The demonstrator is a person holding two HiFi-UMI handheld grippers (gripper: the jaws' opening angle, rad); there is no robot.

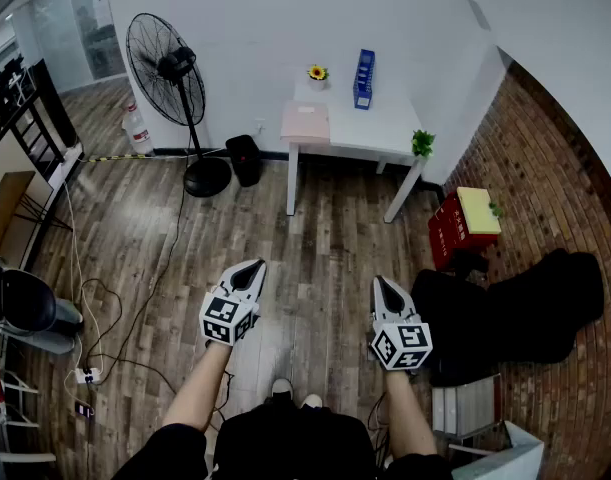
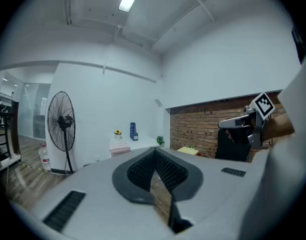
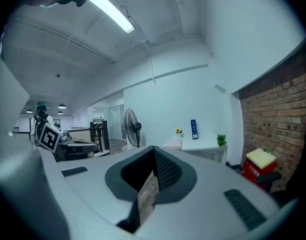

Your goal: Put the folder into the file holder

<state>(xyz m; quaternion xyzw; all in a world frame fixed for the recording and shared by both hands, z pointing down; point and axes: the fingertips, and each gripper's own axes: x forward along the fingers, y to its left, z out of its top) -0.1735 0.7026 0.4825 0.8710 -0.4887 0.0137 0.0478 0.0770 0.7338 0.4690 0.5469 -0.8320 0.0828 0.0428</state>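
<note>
Far ahead stands a white table (image 1: 385,128). A pink folder (image 1: 305,121) lies flat on its left end. A blue file holder (image 1: 364,78) stands upright near the wall, to the right of the folder. Both grippers hang over the wooden floor, well short of the table. My left gripper (image 1: 249,272) and right gripper (image 1: 384,287) are shut with nothing in them. In the left gripper view the folder (image 2: 120,148) and file holder (image 2: 133,131) are small beyond the closed tips (image 2: 155,152). The right gripper view shows the file holder (image 3: 194,129) beyond its tips (image 3: 154,149).
A standing fan (image 1: 175,78) and a black bin (image 1: 245,158) stand left of the table. A red crate with a yellow top (image 1: 465,223) and black bags (image 1: 515,313) lie along the brick wall at right. Cables (image 1: 95,308) trail on the floor at left.
</note>
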